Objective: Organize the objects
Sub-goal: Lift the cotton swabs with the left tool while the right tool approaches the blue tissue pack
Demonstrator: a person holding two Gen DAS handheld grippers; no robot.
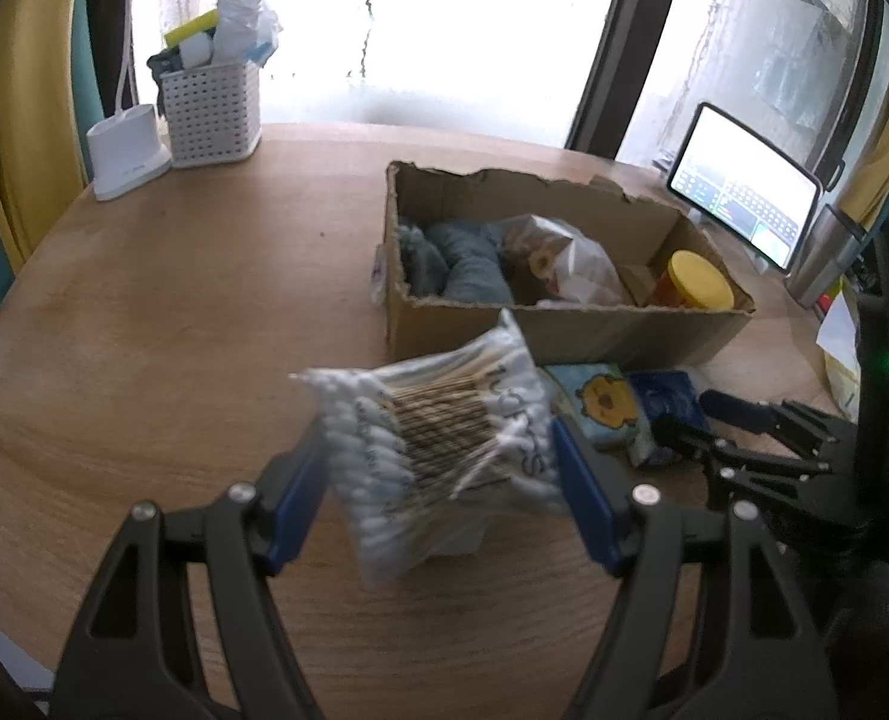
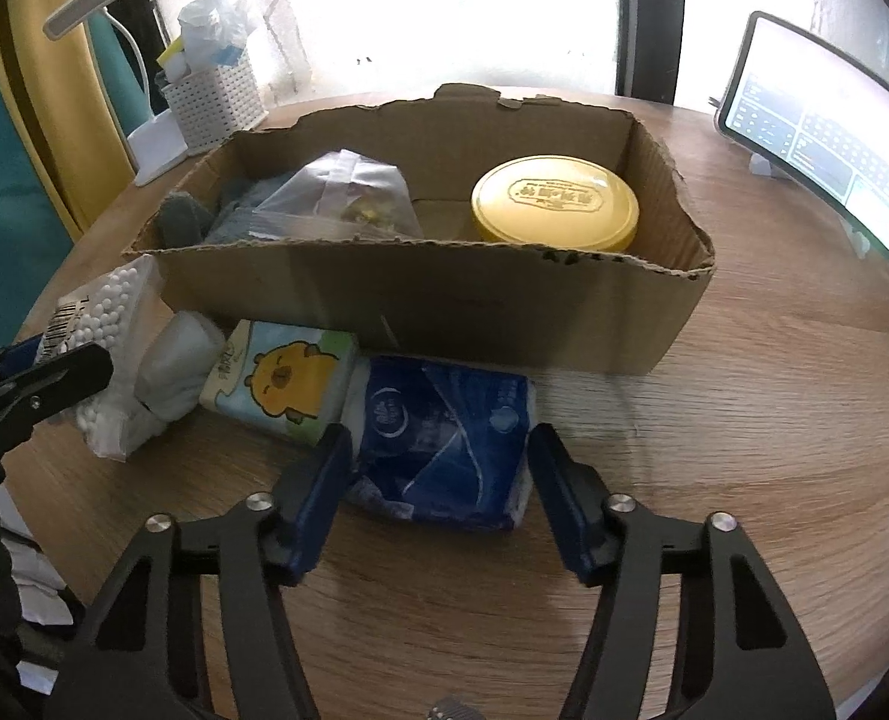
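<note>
Two views, taken in turn. From the left wrist camera, the left gripper [image 1: 438,468] is pinching a clear bag of cotton swabs [image 1: 444,444], one blue finger pressed into each side, and the bag looks lifted off the round wooden table [image 1: 174,312]. The cardboard box [image 1: 564,330] sits at about one o'clock from it, holding grey cloth, a crinkled plastic bag [image 1: 570,264] and a yellow-lidded jar [image 1: 699,282]. Printing runs along the swab bag but is too blurred to read. I judge the bag light, soft and slippery, so a squeeze across the middle of the stick bundle, where it is stiffest, should hold best. The right gripper [image 1: 744,420] shows at three o'clock, its jaws spread. From the right wrist camera, the right gripper [image 2: 438,480] is spread wide around a blue pack of tissues [image 2: 444,438] lying on the table just in front of the box [image 2: 444,306]; the fingers flank it, but I cannot tell whether they touch. The pack looks soft and squashy, best taken across its short sides. At ten o'clock lies a tissue pack with a cartoon capybara [image 2: 282,378], with small characters I cannot make out. The jar's lid [image 2: 555,201] carries embossed characters, also unreadable. A barcode label shows on the swab bag [image 2: 108,324] at nine o'clock.
</note>
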